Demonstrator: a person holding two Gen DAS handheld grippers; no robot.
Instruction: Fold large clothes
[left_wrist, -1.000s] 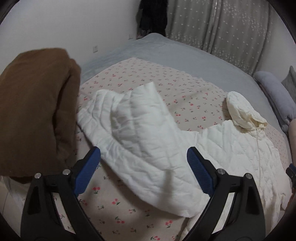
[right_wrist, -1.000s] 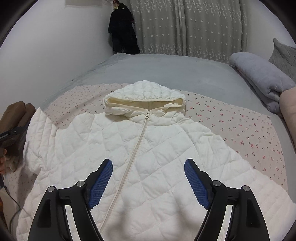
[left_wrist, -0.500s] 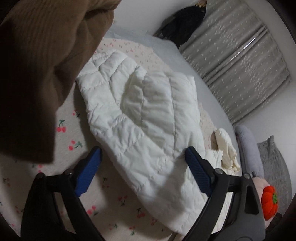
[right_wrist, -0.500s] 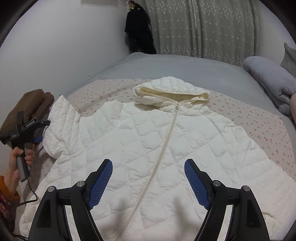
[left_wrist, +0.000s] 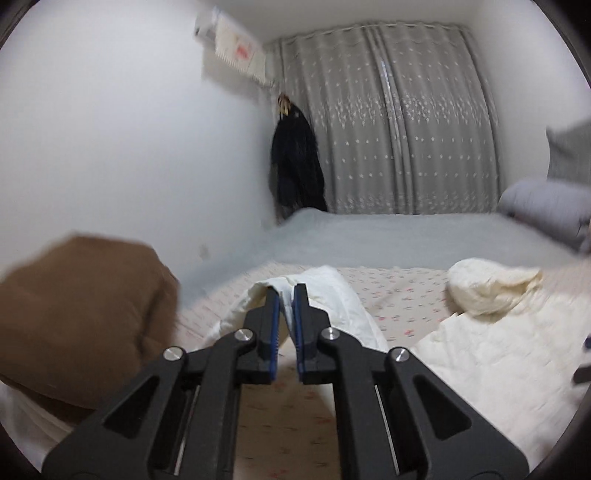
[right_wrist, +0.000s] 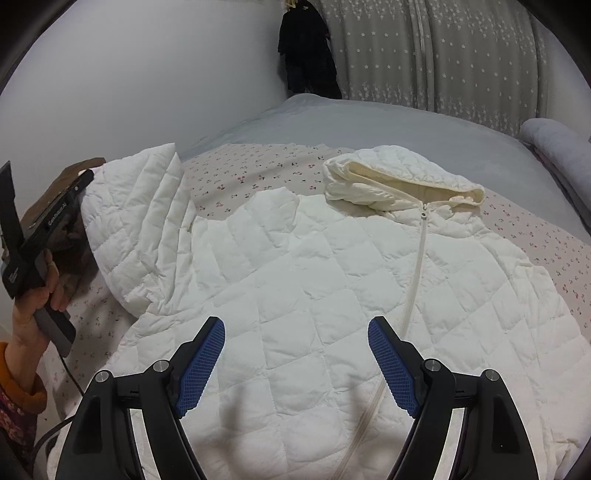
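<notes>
A white quilted hooded jacket (right_wrist: 314, 266) lies front up on a cherry-print sheet (right_wrist: 258, 173), zipper closed, hood (right_wrist: 399, 177) at the far end. My left gripper (left_wrist: 286, 291) is shut on the jacket's left sleeve (left_wrist: 332, 295) near its cuff. In the right wrist view that gripper (right_wrist: 55, 218) holds the sleeve (right_wrist: 140, 214) raised at the left. My right gripper (right_wrist: 295, 354) is open and empty, hovering above the jacket's lower front.
A brown folded garment (left_wrist: 81, 314) lies at the left edge of the bed. A grey bedspread (right_wrist: 369, 125) covers the far half. Grey pillows (left_wrist: 546, 206) sit at the right. A dark coat (left_wrist: 295, 162) hangs by the curtain.
My left gripper has closed on the sleeve near its cuff and swung level; it was open above the sleeve before. The sleeve now stands lifted. My right gripper stays open over the jacket.
</notes>
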